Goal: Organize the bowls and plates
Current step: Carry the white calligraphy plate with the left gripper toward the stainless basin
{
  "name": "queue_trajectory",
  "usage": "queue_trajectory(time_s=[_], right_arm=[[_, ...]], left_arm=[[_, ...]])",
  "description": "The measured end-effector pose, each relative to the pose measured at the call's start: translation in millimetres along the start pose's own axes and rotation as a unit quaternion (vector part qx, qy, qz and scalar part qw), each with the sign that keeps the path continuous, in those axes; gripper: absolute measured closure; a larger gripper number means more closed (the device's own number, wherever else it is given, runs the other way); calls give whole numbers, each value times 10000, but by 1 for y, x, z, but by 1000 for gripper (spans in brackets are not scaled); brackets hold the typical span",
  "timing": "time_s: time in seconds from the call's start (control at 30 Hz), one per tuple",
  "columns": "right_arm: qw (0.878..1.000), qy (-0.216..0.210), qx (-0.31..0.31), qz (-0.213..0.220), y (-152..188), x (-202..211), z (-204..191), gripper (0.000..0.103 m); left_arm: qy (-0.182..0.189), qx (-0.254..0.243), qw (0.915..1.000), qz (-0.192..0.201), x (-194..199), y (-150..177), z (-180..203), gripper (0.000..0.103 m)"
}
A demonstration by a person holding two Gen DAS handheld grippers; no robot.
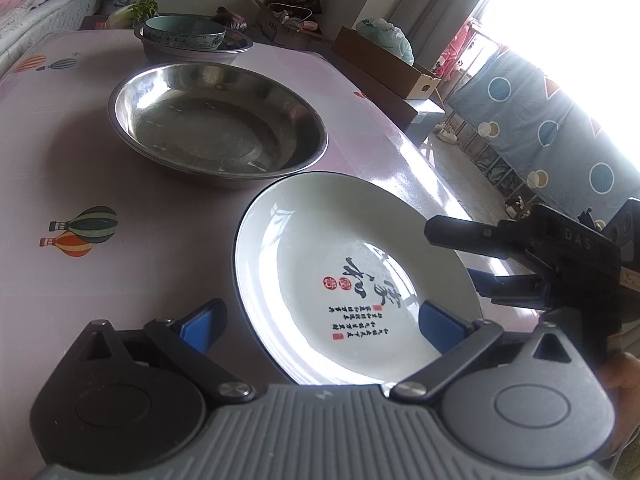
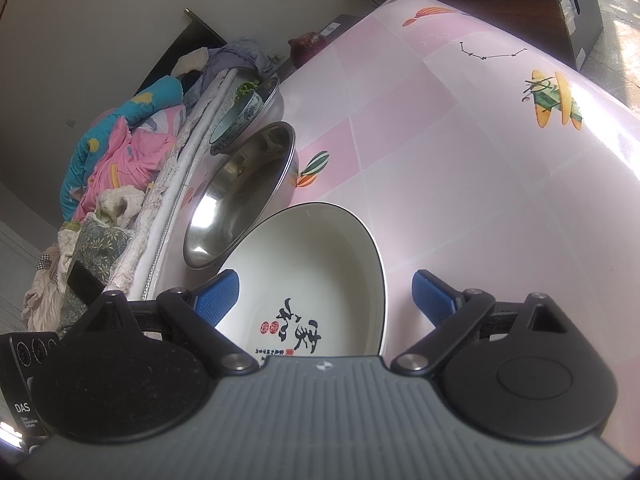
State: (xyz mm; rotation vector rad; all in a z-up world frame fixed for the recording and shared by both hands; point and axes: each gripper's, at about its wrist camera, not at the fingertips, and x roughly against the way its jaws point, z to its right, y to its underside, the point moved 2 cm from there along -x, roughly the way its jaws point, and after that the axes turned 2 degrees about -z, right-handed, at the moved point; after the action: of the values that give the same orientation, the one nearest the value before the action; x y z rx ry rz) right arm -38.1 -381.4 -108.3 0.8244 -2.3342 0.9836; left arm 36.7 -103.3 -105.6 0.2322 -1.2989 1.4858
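Observation:
A white plate [image 1: 340, 264] with black calligraphy and a dark rim lies on the pink table [image 1: 80, 152], close to me. My left gripper [image 1: 322, 326] is open, one blue pad beside the plate's near rim and the other over its inside. My right gripper [image 1: 452, 258] comes in from the right with its fingers straddling the plate's right rim. In the right wrist view that gripper [image 2: 326, 296] is open around the plate [image 2: 304, 256], and neither pad presses on it. Beyond the plate sits a steel bowl [image 1: 216, 124] [image 2: 240, 196], and further back a teal bowl [image 1: 184, 32] rests in another steel bowl [image 1: 236, 46].
The table's right edge drops to the floor beside a cardboard box [image 1: 384, 64] and a blue patterned cover [image 1: 540, 120]. A bed piled with clothes [image 2: 120, 152] runs along the table's other side. Open tablecloth [image 2: 480, 160] lies to the right of the plate.

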Motion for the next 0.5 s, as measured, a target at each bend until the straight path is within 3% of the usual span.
queue_trajectory(time_s=[0.23, 0.33, 0.5], right_arm=[[9996, 244, 63, 102, 4, 10, 6, 37], [9993, 356, 108, 105, 7, 13, 7, 51], [9983, 522, 222, 161, 12, 17, 7, 61]], left_arm=[[-225, -311, 9992, 79, 3, 4, 2, 19], [-312, -403, 9986, 113, 5, 7, 3, 26], [-514, -545, 9971, 155, 8, 10, 5, 41]])
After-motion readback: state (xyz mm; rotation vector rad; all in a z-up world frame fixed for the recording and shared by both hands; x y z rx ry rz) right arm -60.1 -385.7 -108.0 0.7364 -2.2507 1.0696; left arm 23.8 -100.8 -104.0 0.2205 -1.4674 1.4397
